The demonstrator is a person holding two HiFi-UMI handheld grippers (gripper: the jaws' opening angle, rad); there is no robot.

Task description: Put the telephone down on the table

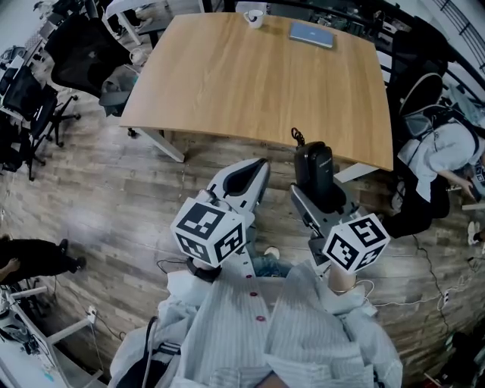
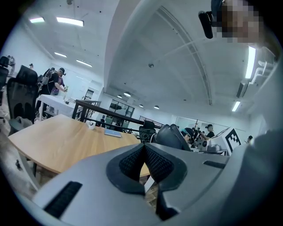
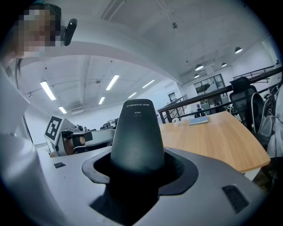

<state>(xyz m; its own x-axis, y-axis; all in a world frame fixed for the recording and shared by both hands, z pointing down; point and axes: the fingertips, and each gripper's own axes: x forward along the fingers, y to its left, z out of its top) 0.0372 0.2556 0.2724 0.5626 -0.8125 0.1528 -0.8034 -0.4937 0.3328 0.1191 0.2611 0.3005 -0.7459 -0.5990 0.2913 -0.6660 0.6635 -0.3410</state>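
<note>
Two grippers in play here, both hanging just short of the near edge of the wooden table point(image 1: 250, 83), over the plank floor point(image 1: 114, 197). The right gripper point(image 3: 137, 170) has its jaws clamped on the black telephone point(image 3: 136, 132). The handset sits snug between the dark pads and sticks out along the jaws, with some small white print near its far end. So the phone is up in the air, not on the table. From the head view its far end just overlaps the table's front edge, and a bit of black cord point(image 1: 297, 136) curls off the top of it.

The left gripper point(image 2: 143, 148) is closed up with nothing in it, the ribbed pads meeting in the middle. It sits just beside the right one, not touching it.

Way at the far end of the table there's a blue book point(image 1: 311, 33) and a small white thing point(image 1: 254, 17), can't tell what that one is. Black office chair point(image 1: 79, 53) off to the left.
</note>
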